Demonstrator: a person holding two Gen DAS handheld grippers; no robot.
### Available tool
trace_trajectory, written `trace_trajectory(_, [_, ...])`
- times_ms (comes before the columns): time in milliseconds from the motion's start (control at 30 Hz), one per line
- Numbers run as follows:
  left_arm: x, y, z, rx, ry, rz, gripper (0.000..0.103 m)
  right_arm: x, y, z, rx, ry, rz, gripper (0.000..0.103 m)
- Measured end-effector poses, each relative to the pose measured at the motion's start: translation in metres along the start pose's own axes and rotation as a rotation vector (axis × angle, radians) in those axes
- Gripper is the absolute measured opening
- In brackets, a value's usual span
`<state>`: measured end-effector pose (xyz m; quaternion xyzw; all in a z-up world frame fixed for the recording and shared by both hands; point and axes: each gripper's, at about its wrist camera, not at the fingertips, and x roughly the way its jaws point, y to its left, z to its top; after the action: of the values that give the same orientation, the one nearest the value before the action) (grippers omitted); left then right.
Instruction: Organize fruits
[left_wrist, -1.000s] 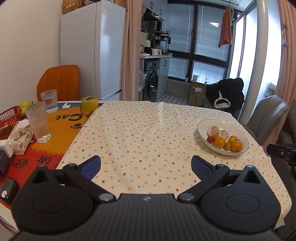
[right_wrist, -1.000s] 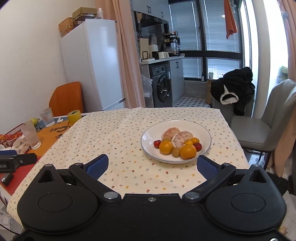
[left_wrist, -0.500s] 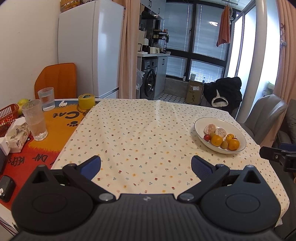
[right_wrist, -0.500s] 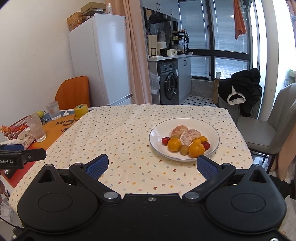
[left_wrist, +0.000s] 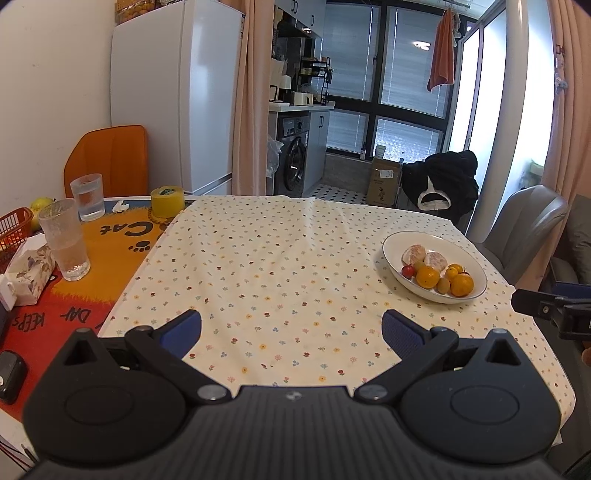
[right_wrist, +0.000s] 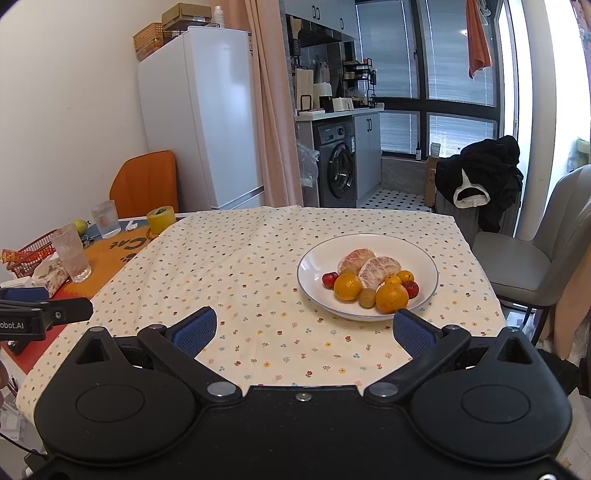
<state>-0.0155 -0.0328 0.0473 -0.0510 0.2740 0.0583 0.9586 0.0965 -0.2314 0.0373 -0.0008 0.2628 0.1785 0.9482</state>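
I hold my left gripper low over the near edge of the tablecloth, its blue pads spread wide with nothing between them. My right gripper hangs the same way, jaws apart and empty, aimed so that the plate sits just past its right pad. I judge both are kept back and wide so either could come in on a fruit without knocking the others.

The plate stands on the right half of the cloth, near the grey chair. All the fruit I can see on the cloth side is inside it, bunched toward its near rim: two peeled citrus pieces lean together at the back, two oranges sit in front with a small brownish fruit between them, a red one at the left, another red at the right, and smaller orange ones behind.

So the fruit lies gathered on one plate. That would suit a finished gathering as well as a pile waiting to be sorted; I cannot tell which.

Farther left, on the orange mat, stand two glasses, a tape roll and a red basket, with a yellow-green fruit beside it, well apart from the plate.
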Motion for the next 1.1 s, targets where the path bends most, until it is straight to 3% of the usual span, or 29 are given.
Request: trace_trajectory(1100, [0.0003,-0.0048,-0.0015,0.005,0.005,-0.017,0.103,0.0005,0.0000,0.0016,0.000,0.004,0.000,0.103])
